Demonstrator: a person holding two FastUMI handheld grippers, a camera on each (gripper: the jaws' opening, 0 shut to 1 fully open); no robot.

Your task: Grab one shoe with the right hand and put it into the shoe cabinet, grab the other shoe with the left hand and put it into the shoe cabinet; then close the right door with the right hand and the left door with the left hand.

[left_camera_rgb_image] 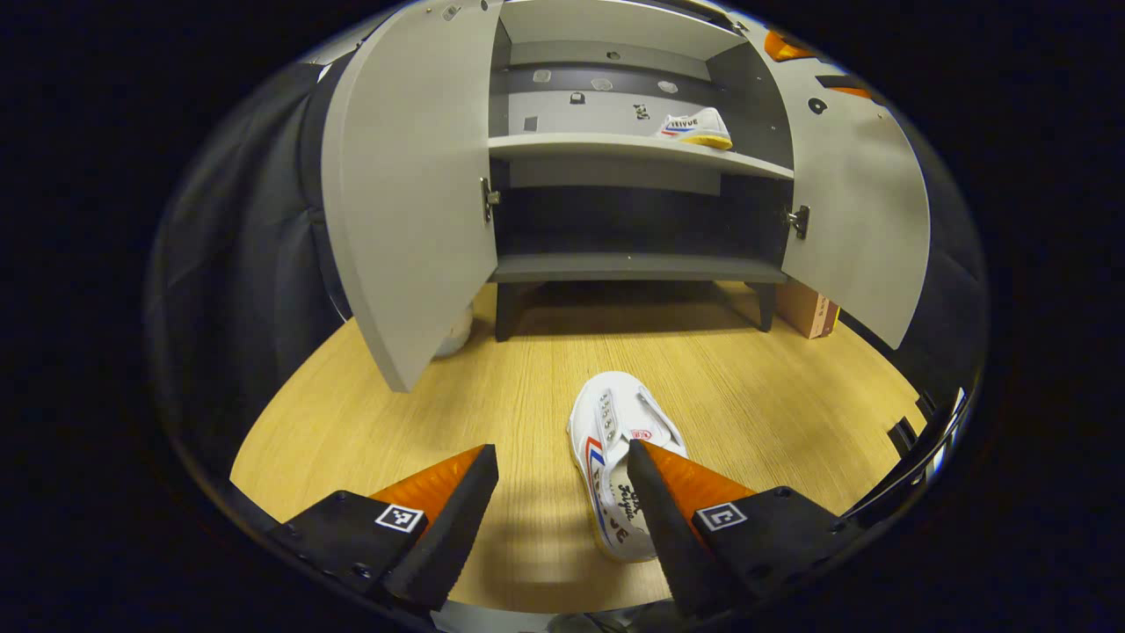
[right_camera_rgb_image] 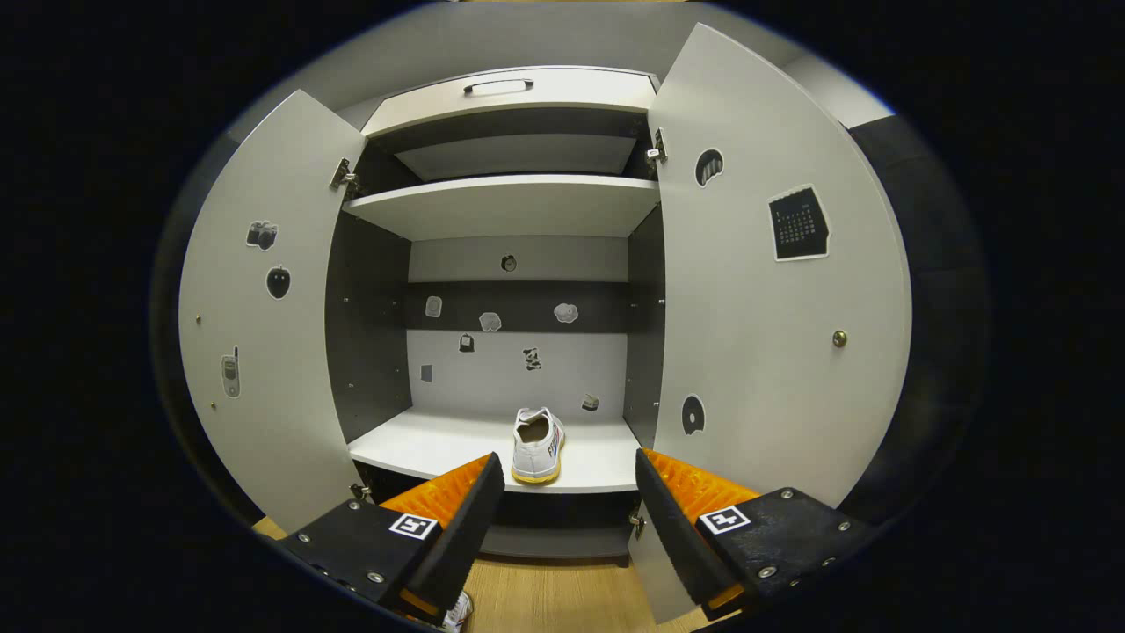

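Note:
A white shoe (left_camera_rgb_image: 615,440) with red and blue stripes lies on the wooden floor (left_camera_rgb_image: 492,396) in front of the shoe cabinet (left_camera_rgb_image: 633,149). My left gripper (left_camera_rgb_image: 562,479) hovers open over it; its right finger overlaps the shoe's heel end, its left finger stands beside the shoe. The other white shoe (left_camera_rgb_image: 697,129) sits on the cabinet's middle shelf, heel toward me in the right gripper view (right_camera_rgb_image: 536,447). My right gripper (right_camera_rgb_image: 569,492) is open and empty just in front of that shelf (right_camera_rgb_image: 422,448). Both doors, left (right_camera_rgb_image: 264,308) and right (right_camera_rgb_image: 773,299), stand wide open.
A cardboard box (left_camera_rgb_image: 809,309) stands on the floor by the cabinet's right leg, and a pale object (left_camera_rgb_image: 455,332) behind the left door (left_camera_rgb_image: 413,193). Above the shelves is a drawer with a handle (right_camera_rgb_image: 498,85). The lower shelf (left_camera_rgb_image: 633,266) is bare. A shoe tip (right_camera_rgb_image: 457,609) peeks in below.

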